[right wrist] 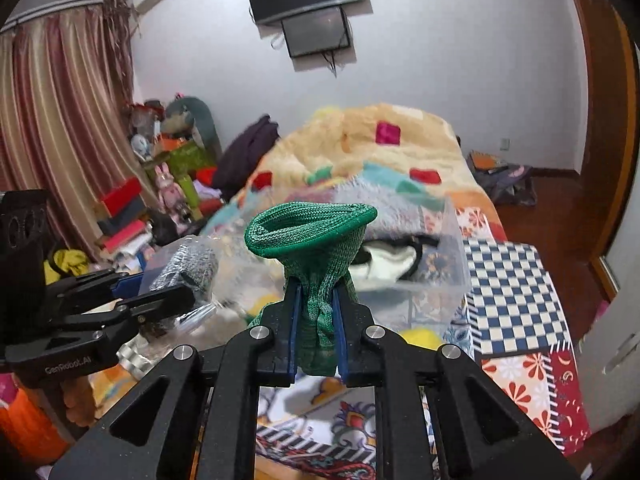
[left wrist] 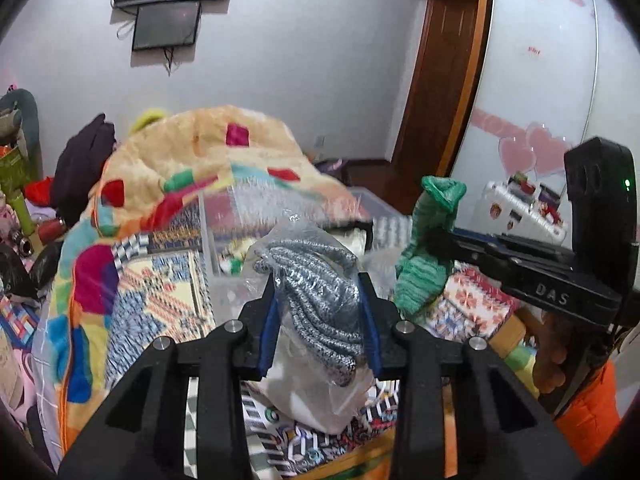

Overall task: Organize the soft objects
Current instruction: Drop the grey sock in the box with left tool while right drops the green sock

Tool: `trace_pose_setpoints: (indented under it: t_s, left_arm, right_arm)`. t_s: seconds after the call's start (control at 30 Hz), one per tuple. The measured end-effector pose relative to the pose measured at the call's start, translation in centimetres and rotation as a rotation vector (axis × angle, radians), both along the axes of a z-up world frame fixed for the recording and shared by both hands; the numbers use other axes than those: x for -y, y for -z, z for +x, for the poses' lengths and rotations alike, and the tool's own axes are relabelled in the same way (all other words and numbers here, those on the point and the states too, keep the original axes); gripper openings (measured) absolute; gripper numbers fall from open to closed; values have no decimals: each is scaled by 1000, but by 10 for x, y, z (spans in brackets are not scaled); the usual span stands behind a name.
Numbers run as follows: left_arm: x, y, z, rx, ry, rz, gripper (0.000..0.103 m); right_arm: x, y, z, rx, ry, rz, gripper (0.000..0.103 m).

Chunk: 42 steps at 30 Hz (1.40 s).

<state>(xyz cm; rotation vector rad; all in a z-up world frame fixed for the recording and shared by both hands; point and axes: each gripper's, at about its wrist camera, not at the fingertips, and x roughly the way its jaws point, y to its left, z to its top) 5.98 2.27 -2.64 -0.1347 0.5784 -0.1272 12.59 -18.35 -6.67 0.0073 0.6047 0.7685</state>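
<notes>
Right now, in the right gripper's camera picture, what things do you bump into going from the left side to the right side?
Striped curtain → left gripper holding the bagged grey socks → green sock pinched in the right gripper → clear plastic bin → blue-and-white checkered quilt patch → wooden door frame.

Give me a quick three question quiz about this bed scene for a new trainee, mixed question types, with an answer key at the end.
1. True or false: the right gripper is empty.
2. Multiple choice: the gray knit item held by the left gripper is wrapped in: A) paper, B) a clear plastic bag, C) a towel.
3. Fill in: the clear plastic bin rests on the ____.

Key:
1. False; it is shut on the green knit sock.
2. B
3. The bed, beside the yellow blanket.
</notes>
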Motion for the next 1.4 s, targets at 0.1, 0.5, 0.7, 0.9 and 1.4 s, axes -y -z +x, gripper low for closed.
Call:
trace_pose_setpoints:
  t_s: [0.1,0.5,0.7,0.9,1.4]
  left_arm:
    - [-6,-9,5,27,-18,0,35]
    - [-24,-3,64,-8,-58,45,36]
    - [-23,21,99,-94,-45,64,36]
    - [-20,39,123,-172,-18,79,36]
    - [-20,29,113,-174,-6,64,62]
  right_arm:
    - [-2,-10,2,13,-6,43,13]
    - [-24,-7,51,-7,86,33,13]
    - [-39,13,84,-79,123,-12,13]
    - [-58,24,92,-99,103,-96,13]
    - [-57,23,82,-58,71,-209,43]
